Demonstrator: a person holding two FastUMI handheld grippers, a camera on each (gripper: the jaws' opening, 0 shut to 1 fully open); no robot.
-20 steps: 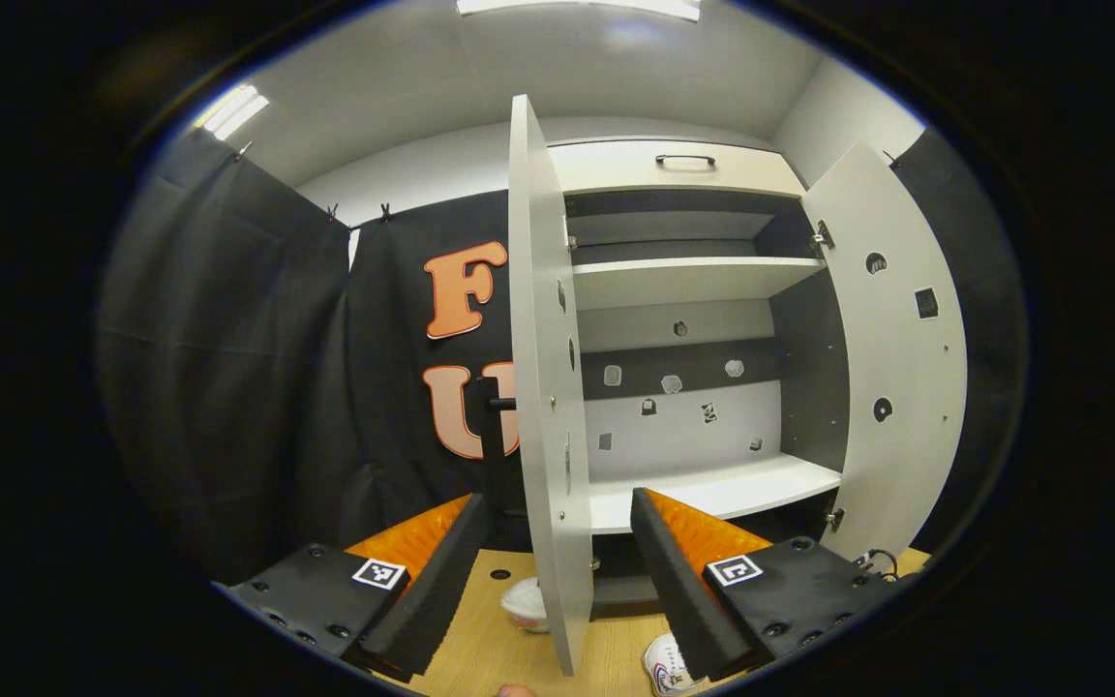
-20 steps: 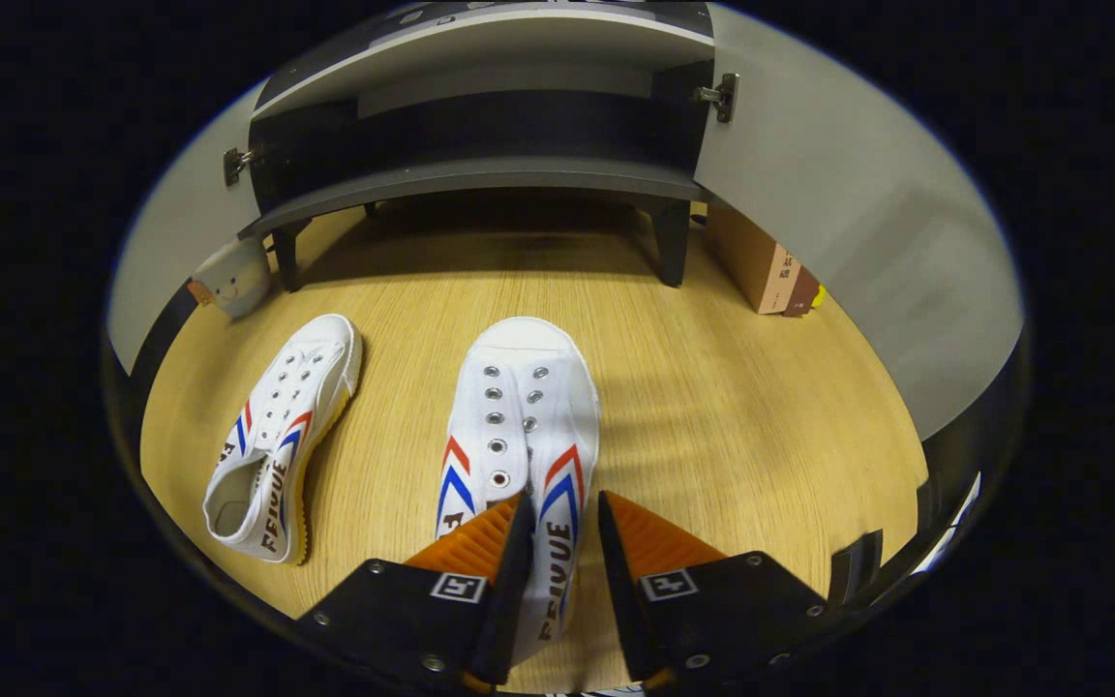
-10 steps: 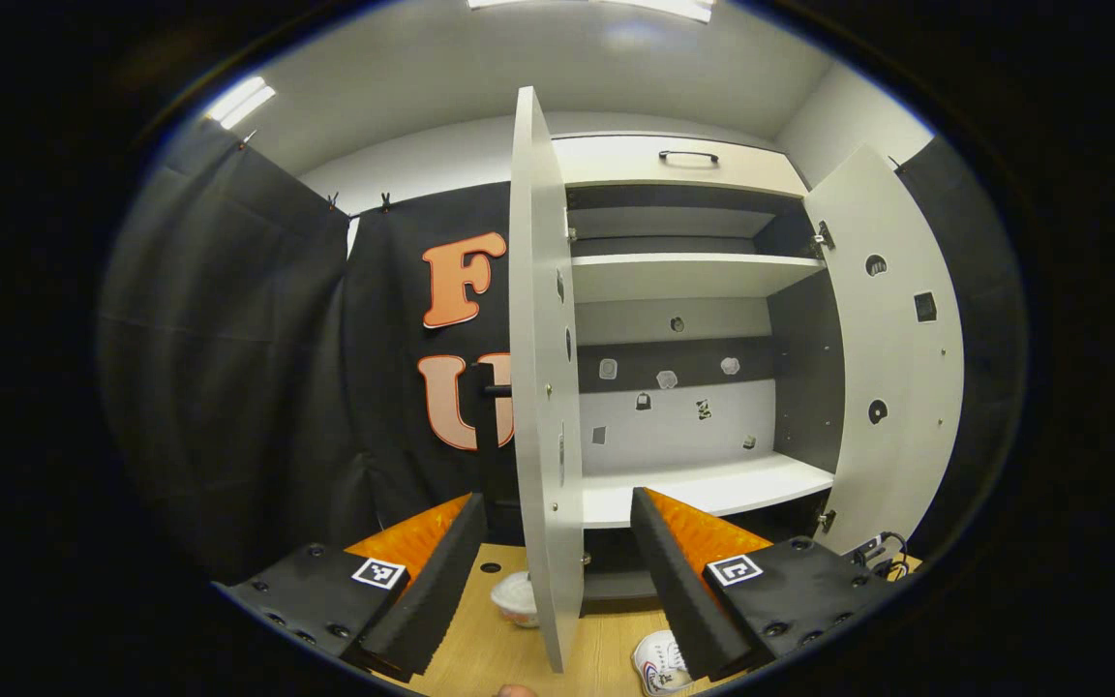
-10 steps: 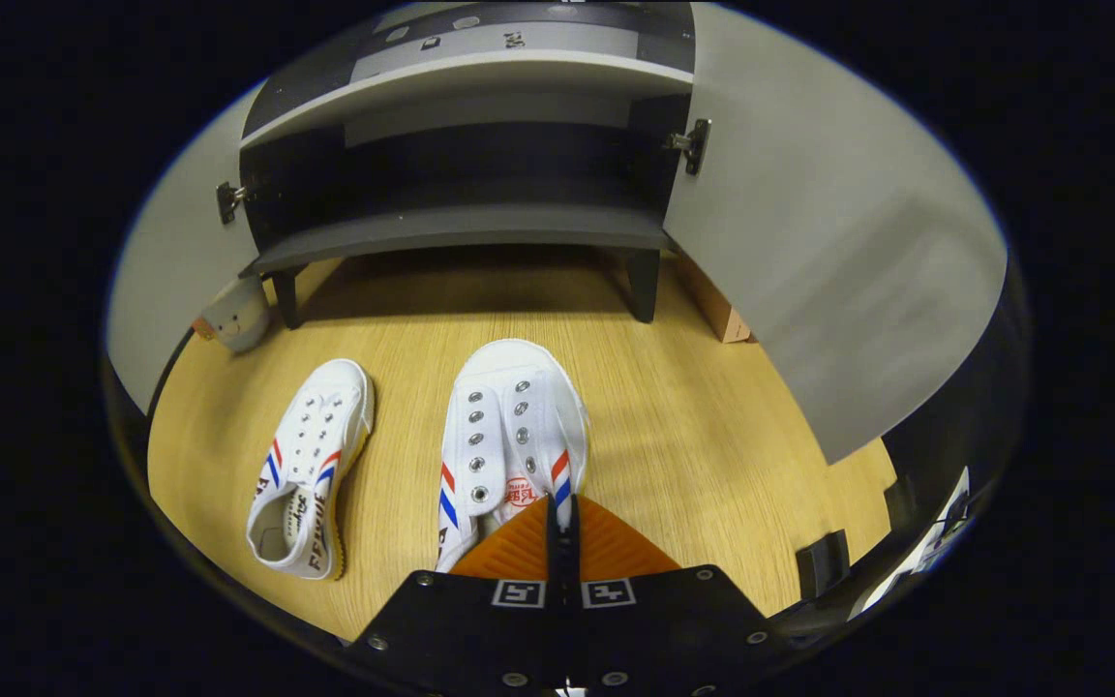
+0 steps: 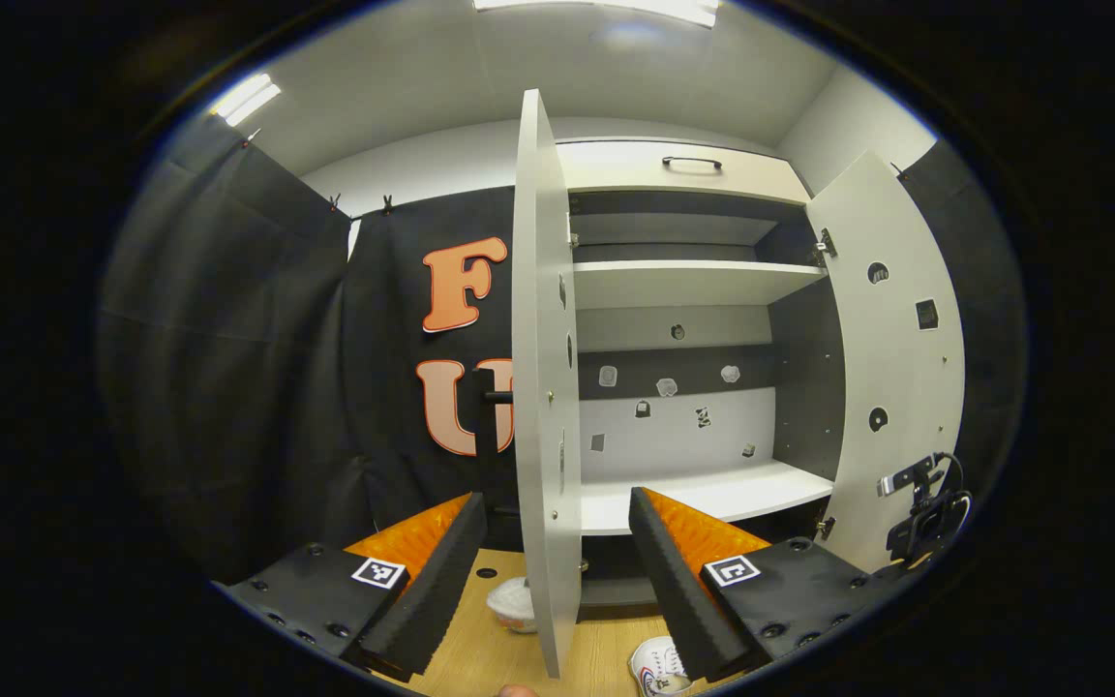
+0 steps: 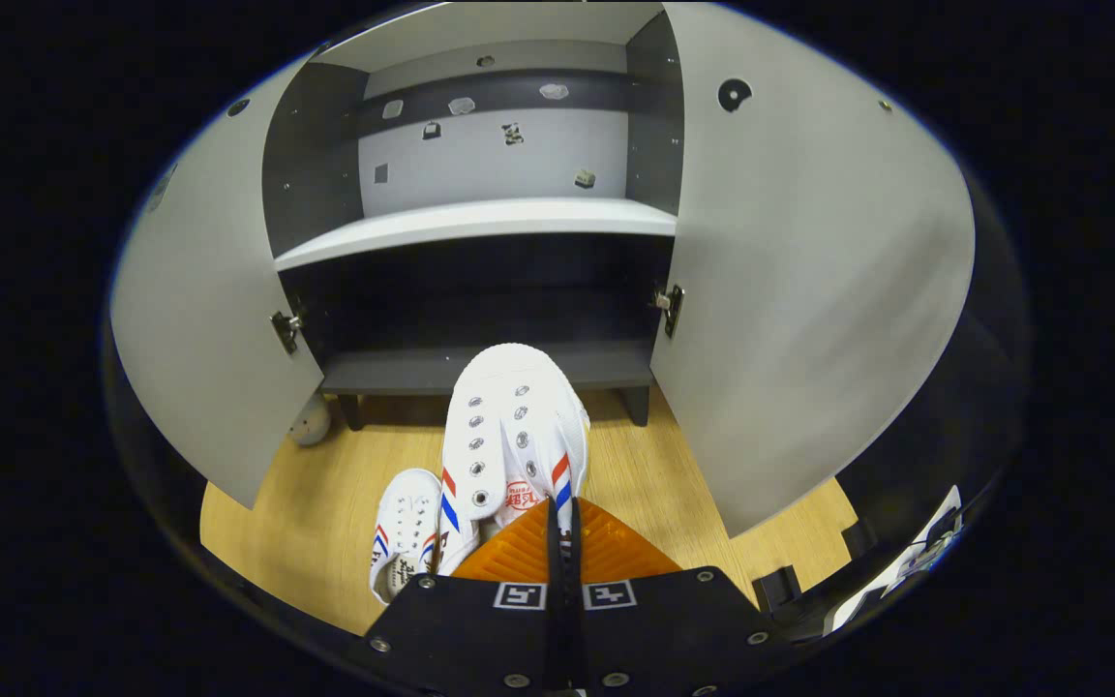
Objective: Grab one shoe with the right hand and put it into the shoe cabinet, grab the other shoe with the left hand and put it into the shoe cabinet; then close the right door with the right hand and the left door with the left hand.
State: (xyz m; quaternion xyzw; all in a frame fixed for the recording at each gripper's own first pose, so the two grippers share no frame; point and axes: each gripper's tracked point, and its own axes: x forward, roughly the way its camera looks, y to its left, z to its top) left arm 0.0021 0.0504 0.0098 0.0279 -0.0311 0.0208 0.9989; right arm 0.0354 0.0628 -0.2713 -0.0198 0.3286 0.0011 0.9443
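Right tool (image 6: 562, 518) clamps raised shoe (image 6: 511, 426) before shoe cabinet (image 6: 480, 218); left tool (image 5: 557, 557) gapes, straddling left door (image 5: 543, 387)

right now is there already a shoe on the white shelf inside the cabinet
No. In the right gripper view the white shelf lies bare, one shoe is clamped in the right gripper, and the other shoe lies on the floor.

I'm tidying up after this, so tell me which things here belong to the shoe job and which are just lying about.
Belong to the job:
- held shoe, pinched in the right gripper
- second shoe on the floor
- shoe cabinet, left door, right door
- left gripper, open

Just lying about:
- small round white thing by the cabinet leg
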